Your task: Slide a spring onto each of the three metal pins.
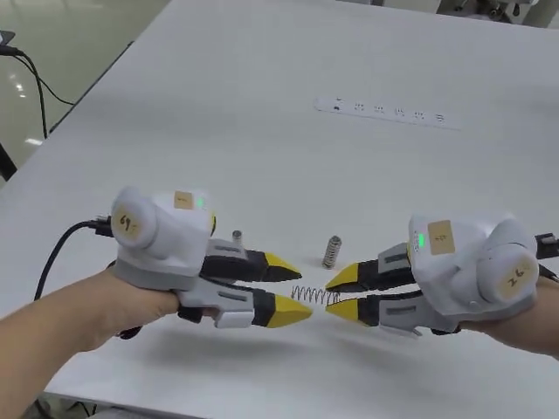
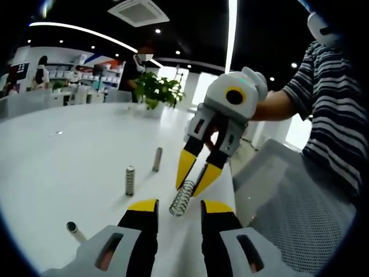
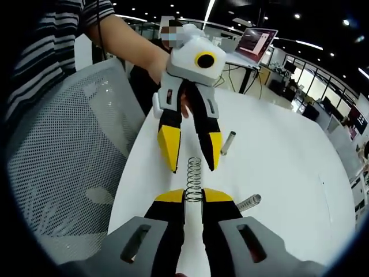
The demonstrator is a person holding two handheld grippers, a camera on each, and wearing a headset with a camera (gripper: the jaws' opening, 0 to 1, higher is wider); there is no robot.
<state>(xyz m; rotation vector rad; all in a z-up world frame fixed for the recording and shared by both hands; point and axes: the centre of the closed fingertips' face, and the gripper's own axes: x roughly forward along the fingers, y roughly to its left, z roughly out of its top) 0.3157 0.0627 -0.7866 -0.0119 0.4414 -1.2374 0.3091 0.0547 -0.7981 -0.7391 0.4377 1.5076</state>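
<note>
A loose spring point(image 1: 314, 295) hangs level just above the white table point(image 1: 262, 131). My right gripper point(image 1: 334, 294) is shut on its right end. In the right gripper view the spring point(image 3: 194, 176) sticks out forward from between the right gripper point(image 3: 193, 197) jaws. My left gripper point(image 1: 297, 288) faces it, open, its yellow tips around the spring's free end without touching. Behind stand a pin wearing a spring point(image 1: 332, 251) and a bare pin point(image 1: 237, 236). In the left gripper view another pin point(image 2: 74, 229) shows at lower left, beside the open left gripper point(image 2: 180, 206).
A white power strip point(image 1: 389, 112) lies far back on the table. A black cable point(image 1: 35, 78) runs off the left edge. The table's near edge is close below both grippers. A grey mesh chair point(image 3: 75, 144) stands beside the table.
</note>
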